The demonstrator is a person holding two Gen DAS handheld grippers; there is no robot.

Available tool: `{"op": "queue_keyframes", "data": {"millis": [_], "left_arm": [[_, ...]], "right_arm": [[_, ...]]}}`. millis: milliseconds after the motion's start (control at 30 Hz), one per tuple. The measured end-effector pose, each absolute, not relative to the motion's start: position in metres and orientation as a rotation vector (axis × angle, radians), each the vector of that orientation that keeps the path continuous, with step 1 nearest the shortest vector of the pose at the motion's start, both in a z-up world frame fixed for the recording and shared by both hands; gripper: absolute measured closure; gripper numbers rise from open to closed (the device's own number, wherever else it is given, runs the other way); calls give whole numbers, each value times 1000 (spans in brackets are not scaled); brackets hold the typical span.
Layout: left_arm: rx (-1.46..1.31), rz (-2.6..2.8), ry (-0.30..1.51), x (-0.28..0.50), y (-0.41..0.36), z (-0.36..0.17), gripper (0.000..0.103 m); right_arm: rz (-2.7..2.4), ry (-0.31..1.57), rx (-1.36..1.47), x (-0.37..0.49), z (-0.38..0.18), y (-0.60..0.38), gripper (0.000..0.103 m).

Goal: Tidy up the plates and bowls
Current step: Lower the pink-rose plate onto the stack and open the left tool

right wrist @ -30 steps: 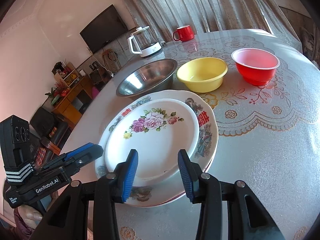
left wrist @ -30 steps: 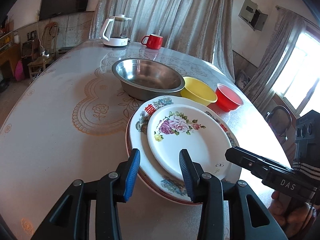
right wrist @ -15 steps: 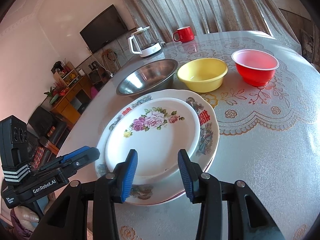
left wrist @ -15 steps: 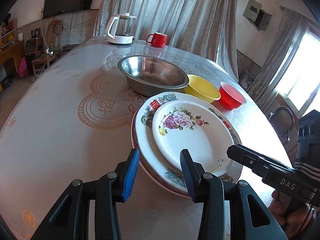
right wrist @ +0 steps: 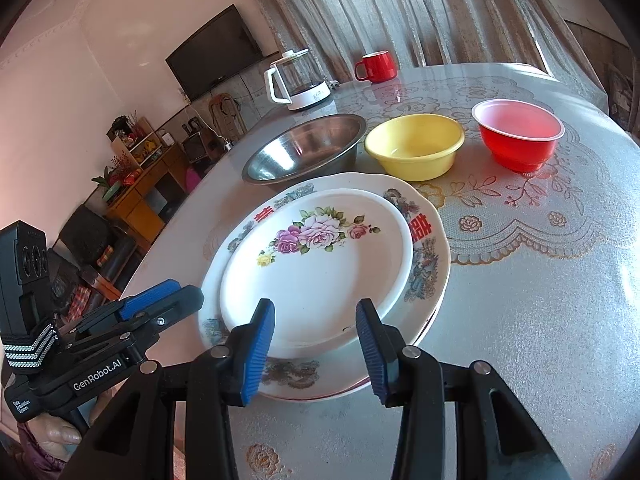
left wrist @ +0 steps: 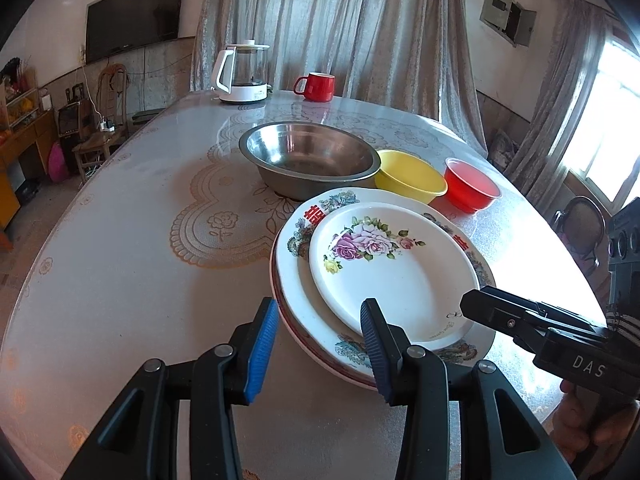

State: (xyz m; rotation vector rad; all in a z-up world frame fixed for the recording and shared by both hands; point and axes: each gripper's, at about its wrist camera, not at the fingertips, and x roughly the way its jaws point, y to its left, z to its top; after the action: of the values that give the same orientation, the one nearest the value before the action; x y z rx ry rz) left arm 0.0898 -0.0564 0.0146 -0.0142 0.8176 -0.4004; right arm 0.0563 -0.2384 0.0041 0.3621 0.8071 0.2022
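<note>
**Plates stacked, bowls still loose: both grippers empty at the near rim**

We hold the left gripper and right gripper just short of the plate stack, jaws wide on both, nothing between them. The rose plate sits nested on the larger bordered plate near our tabletop edge. A thin red rim peeks beneath; possibly a third plate, we cannot tell.

Behind the stack, in a row: steel bowl, yellow bowl, red bowl. Steel and yellow look close to touching. Kettle and mug stand well apart at the far end.

We judge the plates done and the bowls next. To do it well, we would nest small into large: take the red bowl by its rim with one finger inside, lift clear of the plates, lower it level into the yellow. Thin plastic walls may flex, so squeeze lightly.
</note>
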Motion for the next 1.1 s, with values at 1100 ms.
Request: {"op": "queue_keyframes", "data": {"millis": [1100], "left_arm": [[84,-325,723,70,-62,29,52]], "right_arm": [[178,810,317,52,6,-234,57]]}}
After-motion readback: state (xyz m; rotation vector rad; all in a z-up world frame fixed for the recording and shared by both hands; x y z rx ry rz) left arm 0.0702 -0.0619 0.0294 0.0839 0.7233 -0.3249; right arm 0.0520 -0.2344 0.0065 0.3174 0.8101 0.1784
